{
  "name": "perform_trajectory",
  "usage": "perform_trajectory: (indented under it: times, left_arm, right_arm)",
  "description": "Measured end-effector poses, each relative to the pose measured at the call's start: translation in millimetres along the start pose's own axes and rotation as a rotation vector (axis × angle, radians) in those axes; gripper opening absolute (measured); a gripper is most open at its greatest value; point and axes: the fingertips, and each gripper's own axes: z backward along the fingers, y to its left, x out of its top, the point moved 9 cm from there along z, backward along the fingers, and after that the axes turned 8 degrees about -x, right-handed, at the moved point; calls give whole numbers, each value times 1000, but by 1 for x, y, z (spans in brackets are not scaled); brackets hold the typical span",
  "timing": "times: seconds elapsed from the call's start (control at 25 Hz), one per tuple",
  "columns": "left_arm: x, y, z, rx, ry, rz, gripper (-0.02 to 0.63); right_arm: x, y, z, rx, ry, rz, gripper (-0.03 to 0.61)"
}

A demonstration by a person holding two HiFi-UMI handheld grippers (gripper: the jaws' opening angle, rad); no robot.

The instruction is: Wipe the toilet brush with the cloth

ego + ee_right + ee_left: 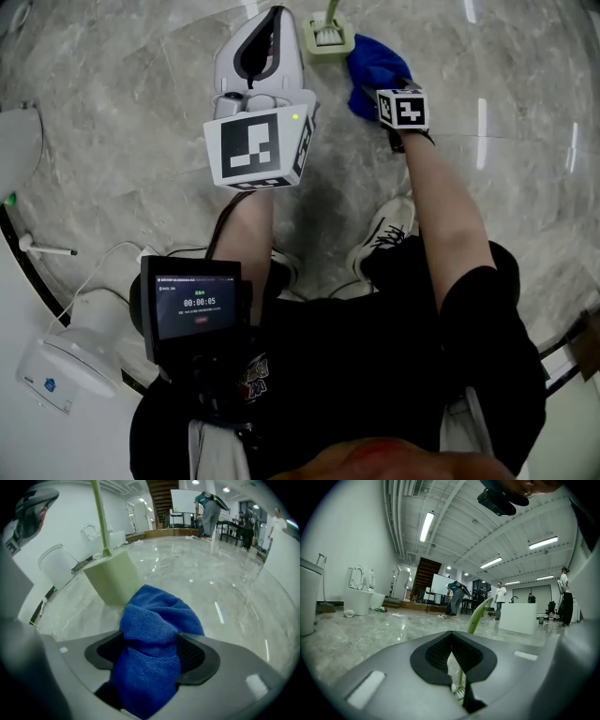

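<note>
- Closing on the bunched blue microfibre cloth (157,616) looks like the step in hand. The right claw (152,641) points steeply down with its jaws spread wide. The cloth is heaped between the two black pads, which do not yet pinch it.
- The cloth lies on the glossy grey marbled floor (211,583), right against the pale green square plastic holder (115,576), which sits at its 11 o'clock in the right gripper view.
- The pale green toilet brush (99,517) stands upright in that holder, its slim handle rising towards 12 o'clock. In the head view the brush is at 12 o'clock and the cloth at about 4 o'clock from it.
- The left claw (450,634) has its tips together and grips nothing. The brush handle shows just beyond it.
- To do this well, bite into the thick middle of the heap rather than a loose edge, so that a broad fold is left free for wiping.
- Lift the cloth straight up, away from the holder. The holder looks light and could slide or tip on this smooth floor.
- The left claw would probably have to open and take the handle before any wiping starts.
</note>
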Motion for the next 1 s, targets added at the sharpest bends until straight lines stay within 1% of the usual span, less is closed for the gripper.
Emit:
perform_trajectory:
  times: [0.08, 0.16, 0.28, 0.36, 0.44, 0.52, 0.64, 0.72, 0.8, 0.88, 1.0]
  left_arm:
    - [-2, 2, 0, 2, 13, -4, 11]
    - [-6, 3, 0, 4, 30, -8, 11]
    - [-9, 5, -2, -1, 44, -9, 11]
    - [-11, 7, -4, -7, 55, 9, 11]
    - [-11, 8, -8, -14, 69, 26, 11]
    - [-13, 9, -13, -20, 82, 28, 11]
    - [-15, 14, -20, -20, 97, 33, 11]
    - [-11, 16, -25, -21, 92, 43, 11]
    - [-4, 15, -27, -26, 78, 34, 11]
    - [3, 13, -27, -28, 59, 24, 11]
    - [19, 14, -25, -16, 21, 20, 11]
  right_arm:
    - [3, -1, -1, 21, 25, -42, 349]
    - [5, 3, 1, 53, 32, -38, 312]
    - [6, 16, 5, 120, 29, -12, 151]
    - [8, 23, 8, 136, 23, 0, 112]
    - [13, 24, 17, 140, -6, 3, 96]
    - [22, 20, 32, 146, -78, -24, 92]
    - [47, 13, 59, 179, -222, -140, 89]
    - [68, 10, 75, 221, -309, -226, 89]
    - [87, 8, 89, 261, -377, -278, 87]
    - [100, 8, 101, 296, -433, -291, 87]
    - [121, 16, 120, 349, -512, -278, 87]
